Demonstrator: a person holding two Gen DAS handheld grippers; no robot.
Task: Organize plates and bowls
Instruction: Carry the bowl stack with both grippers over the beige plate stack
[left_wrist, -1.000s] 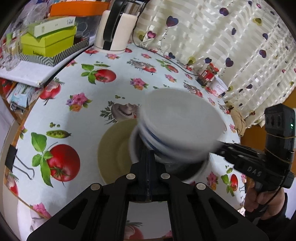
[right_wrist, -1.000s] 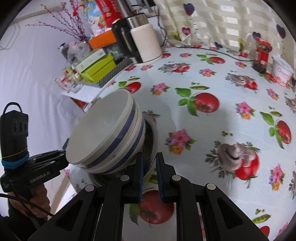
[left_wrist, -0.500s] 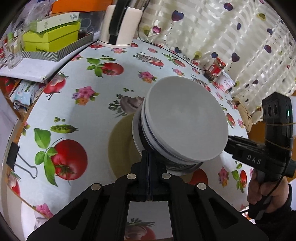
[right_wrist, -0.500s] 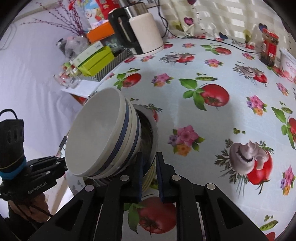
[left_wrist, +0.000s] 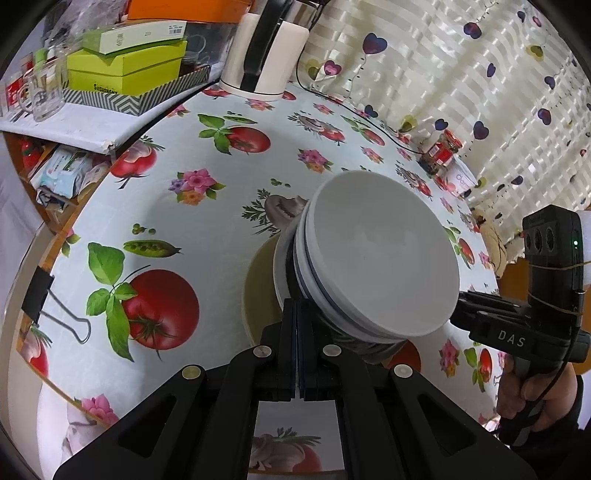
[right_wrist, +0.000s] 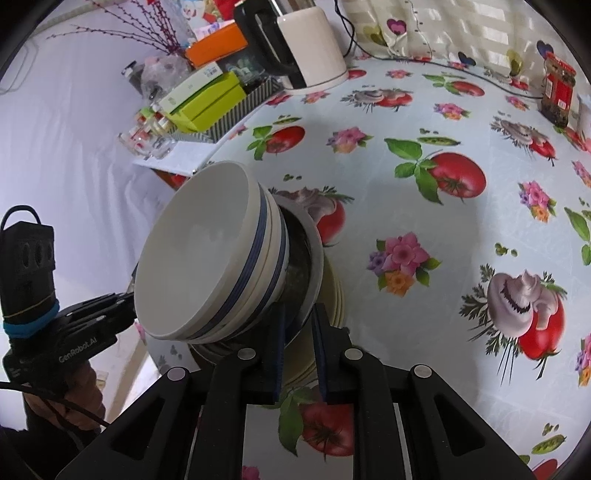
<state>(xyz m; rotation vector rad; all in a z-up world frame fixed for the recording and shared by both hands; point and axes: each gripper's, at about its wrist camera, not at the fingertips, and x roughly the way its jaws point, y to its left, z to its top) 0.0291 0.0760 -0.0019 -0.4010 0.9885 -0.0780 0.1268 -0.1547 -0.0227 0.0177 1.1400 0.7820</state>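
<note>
A stack of white bowls with blue bands (left_wrist: 376, 258) (right_wrist: 207, 258) sits nested in a metal bowl (right_wrist: 301, 251) on beige plates (left_wrist: 258, 291) (right_wrist: 334, 291); the whole stack is tilted. My left gripper (left_wrist: 297, 306) is shut on the near edge of the stack. My right gripper (right_wrist: 299, 321) is shut on the metal bowl's rim from the opposite side. Each gripper shows in the other's view, the right one (left_wrist: 513, 332) and the left one (right_wrist: 92, 317).
The table (right_wrist: 461, 122) has a fruit-print cloth. A kettle (left_wrist: 266, 55) (right_wrist: 306, 48), green boxes (left_wrist: 129, 62) (right_wrist: 207, 99) and glasses (left_wrist: 40, 92) stand at the back left. A red jar (right_wrist: 557, 88) and a yogurt tub (left_wrist: 460, 181) stand by the curtain.
The stack has tilted further and both grippers have shifted with it; the views have drawn back slightly. Both grips stay as they were.
</note>
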